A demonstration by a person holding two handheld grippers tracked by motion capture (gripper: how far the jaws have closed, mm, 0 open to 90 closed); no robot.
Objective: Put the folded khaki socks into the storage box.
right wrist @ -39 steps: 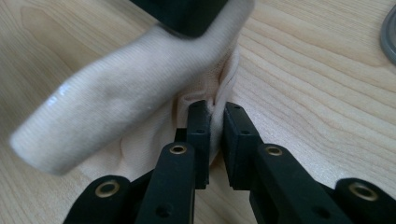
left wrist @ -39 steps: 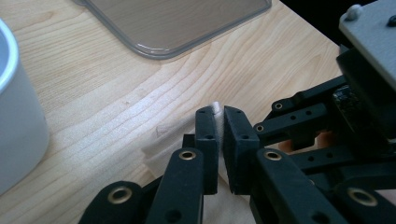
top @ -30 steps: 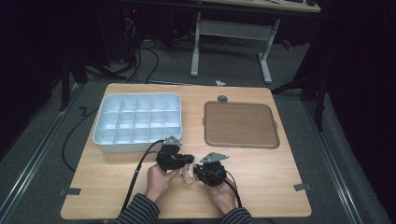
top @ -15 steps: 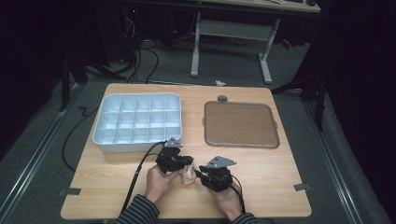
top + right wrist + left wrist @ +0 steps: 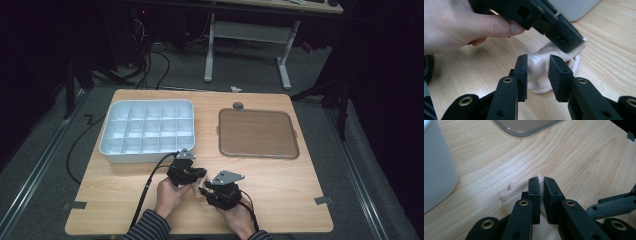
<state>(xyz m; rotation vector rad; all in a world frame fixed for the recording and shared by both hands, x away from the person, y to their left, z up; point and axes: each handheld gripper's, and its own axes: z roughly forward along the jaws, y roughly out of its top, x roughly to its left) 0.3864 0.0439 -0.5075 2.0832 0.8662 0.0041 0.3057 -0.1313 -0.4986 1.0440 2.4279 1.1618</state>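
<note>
The wooden worktop (image 5: pixel 280 200) is seen from above, with a white compartment tray (image 5: pixel 147 131) placed toward ten o'clock and a brown lid-like flat tray (image 5: pixel 257 132) toward two o'clock, the two set well apart. A small dark round object (image 5: pixel 238 105) is found just beyond the brown tray's far edge, at about twelve o'clock from it.

At six o'clock on the worktop both hands are brought close together. The left tongs (image 5: pixel 199 176) are held by the left hand (image 5: pixel 170 194), and the right tongs (image 5: pixel 206 191) by the right hand (image 5: pixel 239 220); the right tongs lie at about four o'clock from the left ones.

A small, pale, soft-looking piece (image 5: pixel 541 67) is lying on the wood between the two tools. In the left gripper view the left tongs (image 5: pixel 541 182) are seen pressed nearly together, with a thin fold of the pale piece (image 5: pixel 510 198) pinched between the pads; the rest of it is spread toward seven o'clock of the tips. In the right gripper view the right tongs (image 5: pixel 537 66) have just been opening and are now parted to a moderate gap, with the pale piece seen between and just past the tips, apparently not pressed by the pads. The left tongs (image 5: pixel 564 41) are seen there clamped on the piece's far end, at one o'clock.
</note>
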